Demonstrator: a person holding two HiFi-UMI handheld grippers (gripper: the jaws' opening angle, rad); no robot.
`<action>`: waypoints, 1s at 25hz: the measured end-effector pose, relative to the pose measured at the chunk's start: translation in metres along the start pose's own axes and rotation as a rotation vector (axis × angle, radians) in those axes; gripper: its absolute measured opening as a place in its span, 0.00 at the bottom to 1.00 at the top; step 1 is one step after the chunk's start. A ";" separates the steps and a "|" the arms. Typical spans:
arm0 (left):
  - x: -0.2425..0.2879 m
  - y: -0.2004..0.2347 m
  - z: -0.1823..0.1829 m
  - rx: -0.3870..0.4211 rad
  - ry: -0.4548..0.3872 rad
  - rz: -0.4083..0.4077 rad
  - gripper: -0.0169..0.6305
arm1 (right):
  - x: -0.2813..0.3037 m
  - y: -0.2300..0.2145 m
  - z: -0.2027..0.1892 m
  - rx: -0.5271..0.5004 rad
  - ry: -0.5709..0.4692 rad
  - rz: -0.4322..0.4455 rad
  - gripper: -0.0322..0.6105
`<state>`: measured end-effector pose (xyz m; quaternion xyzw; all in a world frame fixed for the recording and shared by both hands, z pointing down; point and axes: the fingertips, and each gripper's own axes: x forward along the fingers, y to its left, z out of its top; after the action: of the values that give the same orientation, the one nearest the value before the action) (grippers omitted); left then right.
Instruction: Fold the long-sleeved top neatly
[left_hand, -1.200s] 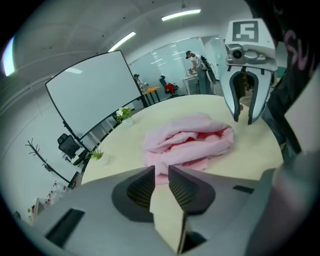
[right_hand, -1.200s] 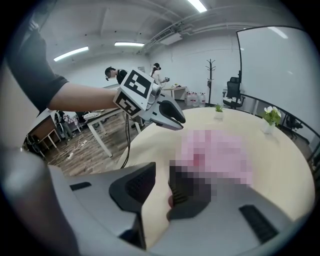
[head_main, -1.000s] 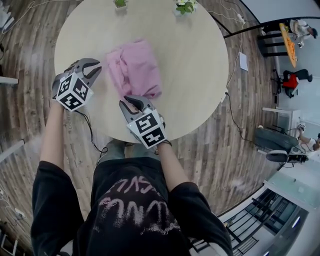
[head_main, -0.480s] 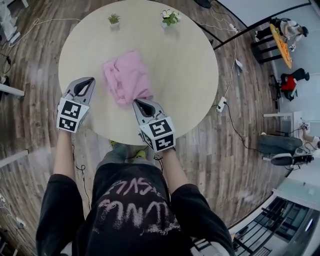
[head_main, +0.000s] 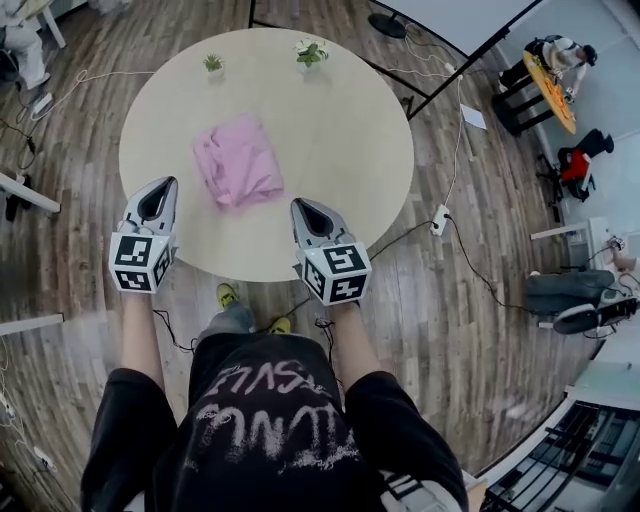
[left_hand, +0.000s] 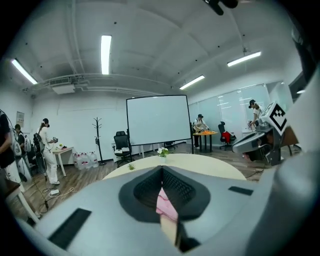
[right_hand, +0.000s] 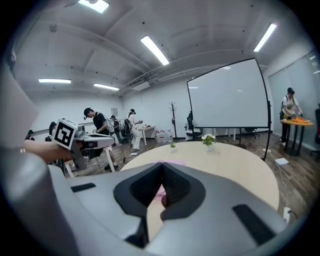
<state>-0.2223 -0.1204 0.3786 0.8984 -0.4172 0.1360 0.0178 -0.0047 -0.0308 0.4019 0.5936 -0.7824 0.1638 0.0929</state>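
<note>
**On the round desk: folded top ahead of two closed, empty jaws**

At the near half of the desk (head_main: 340, 130), left of centre in the head view, lies the pink long-sleeved top (head_main: 237, 172). It is folded into a compact, roughly four-sided bundle with a creased upper surface.

1. Position relative to the jaws
- The top lies ahead of both grippers and between their lines of pointing.
- The left gripper (head_main: 160, 188) is over the near left rim of the desk. Its tips are to the left of the top and apart from it.
- The right gripper (head_main: 306, 206) is over the near rim. Its tips are just beside the near right corner of the top and do not touch it.
- In the left gripper view, the top (left_hand: 165, 204) shows as a pink patch below the tips of the left gripper (left_hand: 162, 169).
- In the right gripper view, the top (right_hand: 172, 162) shows as a thin pink strip on the desk beyond the tips of the right gripper (right_hand: 161, 169).

2. State of the jaws
- Left jaws: pressed together, with nothing between them.
- Right jaws: pressed together, with nothing between them.

3. Orientation of the top
- The long axis runs from the near rim toward the far side of the desk. In the head view the far end leans slightly left.
- Collar and sleeves cannot be made out, so the direction of the neck end cannot be stated.
</note>
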 end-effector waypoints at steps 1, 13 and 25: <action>-0.006 -0.007 0.004 0.001 -0.013 0.007 0.04 | -0.010 -0.005 0.002 0.001 -0.013 -0.012 0.06; -0.056 -0.068 0.030 0.018 -0.091 0.062 0.04 | -0.099 -0.039 0.025 -0.092 -0.146 -0.102 0.06; -0.092 -0.089 0.045 0.050 -0.129 0.108 0.04 | -0.157 -0.062 0.038 -0.079 -0.242 -0.167 0.05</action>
<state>-0.2012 -0.0006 0.3187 0.8816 -0.4618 0.0889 -0.0388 0.1006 0.0810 0.3224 0.6680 -0.7416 0.0521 0.0346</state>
